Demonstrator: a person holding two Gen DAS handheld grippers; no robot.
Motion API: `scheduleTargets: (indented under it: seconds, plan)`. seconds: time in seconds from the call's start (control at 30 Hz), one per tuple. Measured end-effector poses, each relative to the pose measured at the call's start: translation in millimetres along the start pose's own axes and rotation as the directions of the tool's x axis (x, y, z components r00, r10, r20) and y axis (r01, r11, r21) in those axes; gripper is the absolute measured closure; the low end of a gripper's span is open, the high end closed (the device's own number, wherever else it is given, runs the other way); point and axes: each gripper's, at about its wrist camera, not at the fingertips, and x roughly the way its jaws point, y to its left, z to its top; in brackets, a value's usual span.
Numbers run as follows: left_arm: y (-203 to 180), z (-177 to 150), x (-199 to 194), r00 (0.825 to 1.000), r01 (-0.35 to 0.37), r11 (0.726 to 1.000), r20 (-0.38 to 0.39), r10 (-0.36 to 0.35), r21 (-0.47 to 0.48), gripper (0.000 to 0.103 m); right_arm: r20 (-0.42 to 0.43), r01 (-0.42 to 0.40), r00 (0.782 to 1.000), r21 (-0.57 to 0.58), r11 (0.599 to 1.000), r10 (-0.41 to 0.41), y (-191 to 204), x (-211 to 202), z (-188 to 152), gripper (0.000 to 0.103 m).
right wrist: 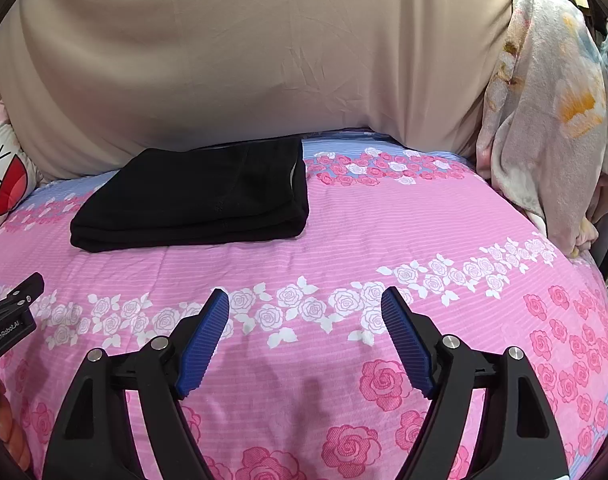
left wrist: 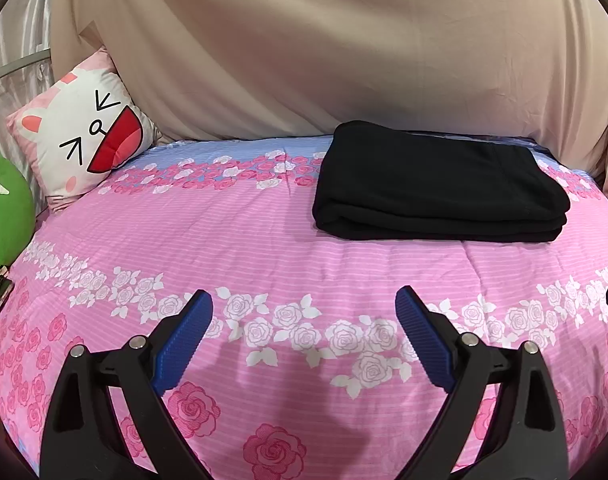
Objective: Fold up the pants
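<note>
The black pants (left wrist: 440, 184) lie folded in a flat rectangular stack at the far side of the pink rose-print bed (left wrist: 264, 240). In the right wrist view the pants (right wrist: 196, 196) sit far left of centre. My left gripper (left wrist: 304, 304) is open and empty, hovering over the bed's near part, well short of the pants. My right gripper (right wrist: 305, 302) is open and empty too, also near the front, apart from the pants. The left gripper's body (right wrist: 12, 312) shows at the left edge of the right wrist view.
A beige sheet (left wrist: 324, 48) hangs behind the bed. A cat-face pillow (left wrist: 80, 136) and a green plush (left wrist: 4, 208) sit at the far left. A floral blanket (right wrist: 544, 112) is draped at the right edge of the bed.
</note>
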Motion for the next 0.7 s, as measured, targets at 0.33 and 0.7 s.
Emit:
scheduleTargets:
  seconds: [0.33,0.7]
  plan:
    - [-0.7,-0.2,0.0,1.0,-0.001,1.0,0.0,0.001,-0.001,0.012,-0.001,0.001,1.0,0.001,1.0,-0.001,0.3,-0.3,-0.3,0.026]
    - [-0.9,0.1,-0.8,1.0,-0.001,1.0,0.004,0.001,0.001,0.012,-0.002,0.001,1.0,0.001,1.0,-0.001,0.2,0.2,-0.1,0.026]
